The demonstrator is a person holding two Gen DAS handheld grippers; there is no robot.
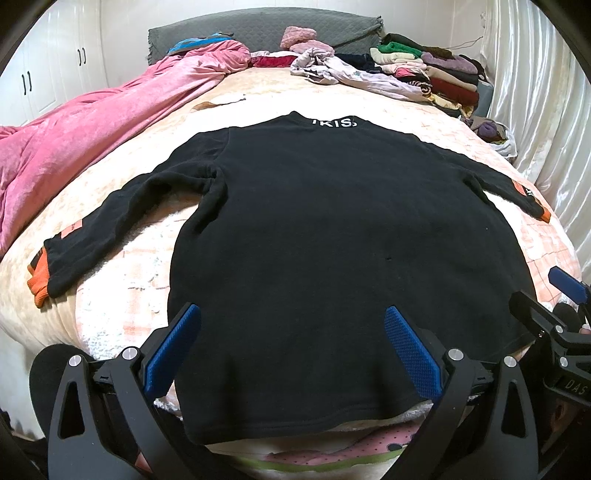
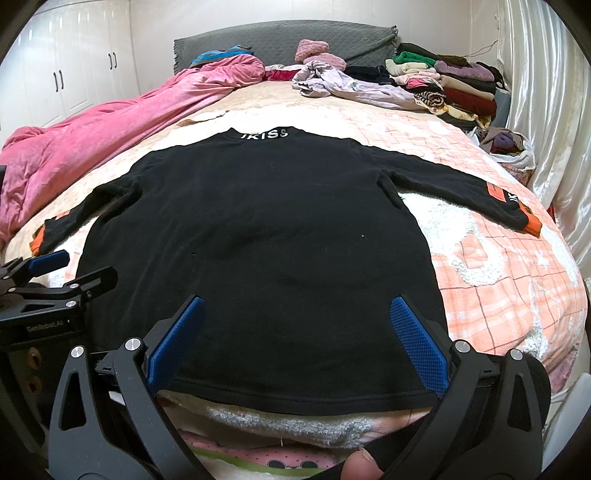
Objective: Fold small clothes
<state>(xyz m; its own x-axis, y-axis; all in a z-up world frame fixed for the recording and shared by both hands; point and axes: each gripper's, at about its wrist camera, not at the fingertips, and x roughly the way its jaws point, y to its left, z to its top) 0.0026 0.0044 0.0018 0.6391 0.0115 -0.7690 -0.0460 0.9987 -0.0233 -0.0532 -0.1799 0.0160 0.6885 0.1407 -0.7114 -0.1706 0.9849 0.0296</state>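
Observation:
A black long-sleeved top [image 1: 332,221] with white letters at the collar and orange cuffs lies flat on the bed, sleeves spread to both sides; it also shows in the right wrist view [image 2: 258,229]. My left gripper [image 1: 291,314] is open, its blue pads over the hem's left part. My right gripper [image 2: 295,306] is open over the hem's right part. Neither holds anything. The right gripper also shows at the left wrist view's right edge [image 1: 569,288], and the left gripper at the right wrist view's left edge [image 2: 51,260].
A pink quilt [image 1: 92,125] lies along the bed's left side. Loose pale clothes [image 1: 343,70] and a stack of folded clothes [image 1: 436,74] sit at the far end by the grey headboard [image 1: 258,33]. A curtain [image 1: 546,110] hangs on the right. White wardrobe doors [image 2: 74,74] stand at left.

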